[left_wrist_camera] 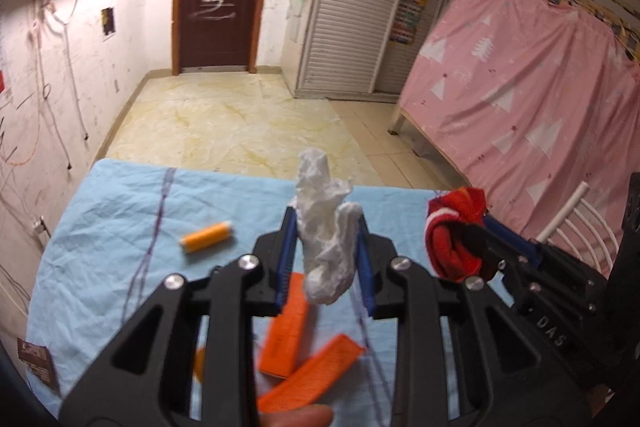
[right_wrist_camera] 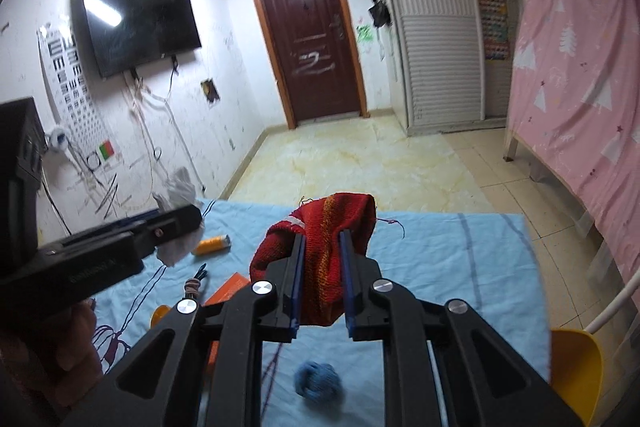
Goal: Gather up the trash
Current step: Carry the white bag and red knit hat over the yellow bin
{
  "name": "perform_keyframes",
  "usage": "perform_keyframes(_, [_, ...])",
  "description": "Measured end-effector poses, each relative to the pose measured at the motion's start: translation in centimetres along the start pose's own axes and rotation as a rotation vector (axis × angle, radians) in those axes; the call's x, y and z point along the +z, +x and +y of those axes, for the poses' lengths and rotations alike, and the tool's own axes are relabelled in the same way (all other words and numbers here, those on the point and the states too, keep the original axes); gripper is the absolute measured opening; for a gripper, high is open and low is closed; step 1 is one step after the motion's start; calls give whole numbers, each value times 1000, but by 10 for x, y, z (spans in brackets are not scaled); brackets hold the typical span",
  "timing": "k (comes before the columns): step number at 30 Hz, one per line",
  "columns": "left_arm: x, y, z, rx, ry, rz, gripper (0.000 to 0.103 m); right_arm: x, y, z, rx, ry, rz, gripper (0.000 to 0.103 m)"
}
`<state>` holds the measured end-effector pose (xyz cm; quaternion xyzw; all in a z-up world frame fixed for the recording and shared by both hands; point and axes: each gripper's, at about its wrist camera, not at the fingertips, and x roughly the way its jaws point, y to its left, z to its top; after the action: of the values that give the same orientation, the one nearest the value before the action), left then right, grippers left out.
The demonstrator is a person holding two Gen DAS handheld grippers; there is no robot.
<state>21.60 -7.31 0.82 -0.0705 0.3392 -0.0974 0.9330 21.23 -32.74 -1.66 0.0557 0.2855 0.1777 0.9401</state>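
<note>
Tissue (left_wrist_camera: 326,227), crumpled, white: pinched in our left gripper (left_wrist_camera: 326,227) above the blue cloth (left_wrist_camera: 112,219). Beneath, we list 1 orange spool (left_wrist_camera: 208,235) and 2 orange boxes (left_wrist_camera: 286,323). Red knit piece (right_wrist_camera: 320,259): clamped in our right gripper (right_wrist_camera: 322,239), lifted clear.

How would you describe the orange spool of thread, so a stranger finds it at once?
Look at the light blue cloth covering the table. The spool of thread lies on its side there, left of both grippers. Unlike the flat orange boxes nearby, it is round.
</note>
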Motion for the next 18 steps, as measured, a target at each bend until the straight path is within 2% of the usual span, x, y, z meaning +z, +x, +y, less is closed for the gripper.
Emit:
perform_keyframes(10, [-10,0,-82,-67,123,24,26,-21,-65,-78,-67,115,-99,10])
perform_keyframes(18, [-28,7,-162,-151,262,64,26,-51,-117,-164,-190,236,-146,10])
